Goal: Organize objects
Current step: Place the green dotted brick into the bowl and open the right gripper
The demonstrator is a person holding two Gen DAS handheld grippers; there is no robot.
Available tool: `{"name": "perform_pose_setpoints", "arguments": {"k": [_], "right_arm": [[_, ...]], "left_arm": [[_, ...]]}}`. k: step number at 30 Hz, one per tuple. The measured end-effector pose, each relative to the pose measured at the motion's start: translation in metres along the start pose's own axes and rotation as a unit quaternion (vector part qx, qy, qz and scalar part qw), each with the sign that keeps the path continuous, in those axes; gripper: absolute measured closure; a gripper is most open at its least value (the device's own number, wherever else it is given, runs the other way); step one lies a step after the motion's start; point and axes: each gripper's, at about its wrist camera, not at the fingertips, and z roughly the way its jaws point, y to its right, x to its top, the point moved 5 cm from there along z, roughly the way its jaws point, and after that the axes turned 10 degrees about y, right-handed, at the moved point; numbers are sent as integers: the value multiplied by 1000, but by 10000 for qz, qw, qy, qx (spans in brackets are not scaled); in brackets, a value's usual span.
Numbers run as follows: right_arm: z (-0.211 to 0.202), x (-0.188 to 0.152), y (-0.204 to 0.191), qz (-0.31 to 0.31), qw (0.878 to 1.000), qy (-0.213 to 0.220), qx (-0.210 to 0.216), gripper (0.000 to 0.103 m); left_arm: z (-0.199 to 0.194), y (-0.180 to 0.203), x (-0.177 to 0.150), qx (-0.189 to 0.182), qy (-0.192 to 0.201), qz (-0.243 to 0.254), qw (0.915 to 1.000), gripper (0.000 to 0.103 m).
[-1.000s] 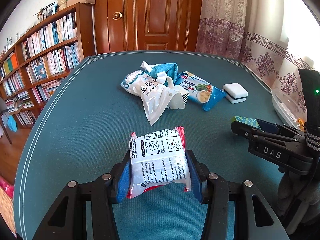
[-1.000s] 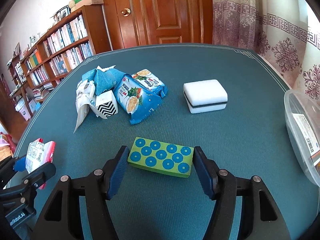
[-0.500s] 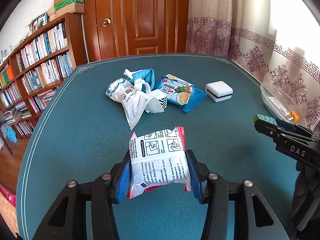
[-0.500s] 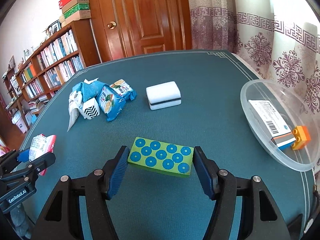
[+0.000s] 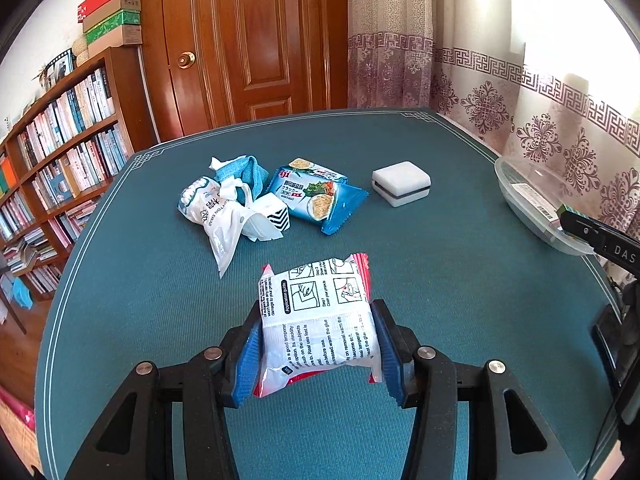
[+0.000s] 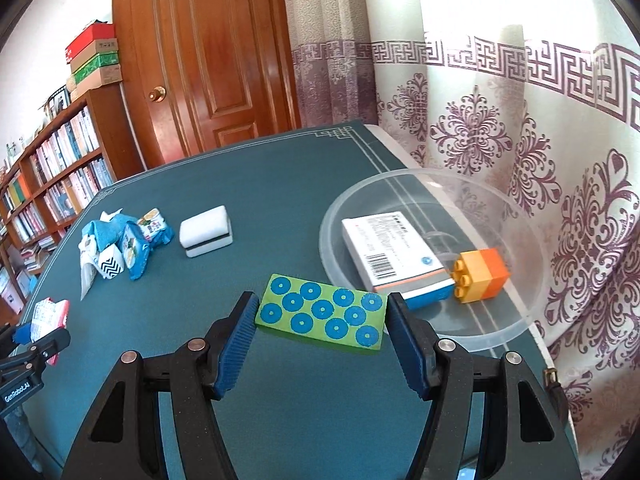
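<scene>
The right hand-held gripper (image 6: 320, 314) has carried the green dotted block (image 6: 323, 314) rightward to the clear bowl's (image 6: 520, 320) rim.

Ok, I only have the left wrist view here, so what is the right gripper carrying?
Observer: The right gripper is shut on a green block with blue dots.
Operator: Anything in the bowl besides the white box?
Observer: Yes, an orange toy brick lies in it, right beside the box.
Operator: Is the block over the bowl?
Observer: Not clearly. In the right wrist view only its far corner overlaps the bowl's near rim; the rest shows against the table.
</scene>
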Motion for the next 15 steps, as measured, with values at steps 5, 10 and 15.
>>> {"name": "perform_pose_setpoints", "arguments": {"k": [5, 10, 15], "right_arm": [[1, 4, 37, 181, 9993, 44, -337, 37], [8, 5, 63, 255, 9982, 44, -537, 37], [18, 3, 75, 295, 9977, -22, -607, 37]], "left_arm": [[1, 14, 3, -62, 8, 118, 9999, 50], [2, 28, 5, -130, 21, 234, 9996, 50], [2, 37, 7, -168, 35, 330, 9993, 50]]}}
